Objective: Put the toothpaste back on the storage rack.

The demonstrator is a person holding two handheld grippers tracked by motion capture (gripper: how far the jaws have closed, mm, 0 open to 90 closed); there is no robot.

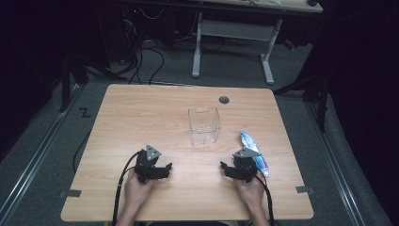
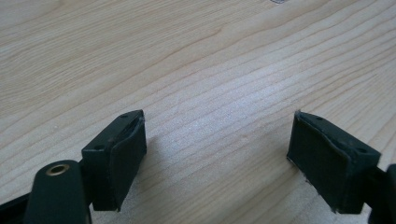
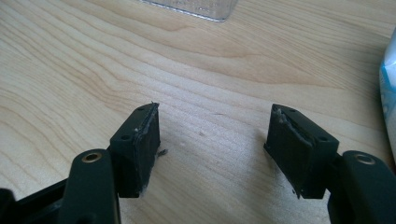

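Right gripper (image 1: 234, 168) low over the table (image 1: 141, 117), jaws wide apart, nothing between them. Left gripper (image 1: 157, 170) same, jaws apart over bare wood. Toothpaste tube (image 1: 252, 151) lies just beside right gripper. Clear box (image 1: 204, 125) stands mid-table, farther off.

A light wooden table (image 1: 141, 113) fills the middle of the high view, with a dark round grommet (image 1: 224, 100) near its upper edge. Behind it, at the frame's top, stands a white-legged desk (image 1: 268, 56) on grey carpet.
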